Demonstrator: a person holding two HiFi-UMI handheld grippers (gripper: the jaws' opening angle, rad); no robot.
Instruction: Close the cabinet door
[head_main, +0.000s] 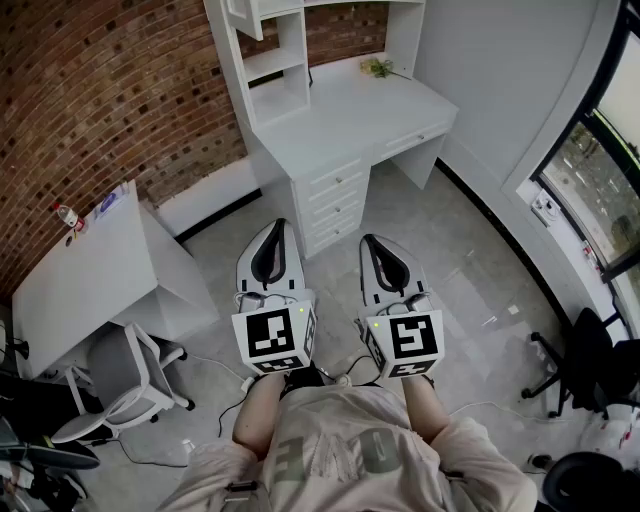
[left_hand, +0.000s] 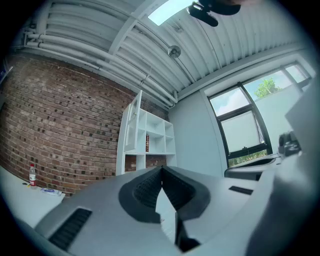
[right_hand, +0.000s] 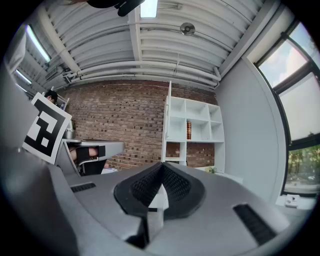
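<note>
Left gripper (head_main: 275, 230): lower centre of head view; fingers (left_hand: 144, 189) clenched tip to tip, nothing between them.
Right gripper (head_main: 373, 243): just beside it; fingers (right_hand: 145, 187) likewise clenched, empty.
Cabinet door (head_main: 243, 15): white, standing open at top centre of frame, on the shelf unit (head_main: 280, 75) above the white tabletop (head_main: 350, 110); well apart from both grippers.
Brick wall (head_main: 110, 90): upper left.
</note>
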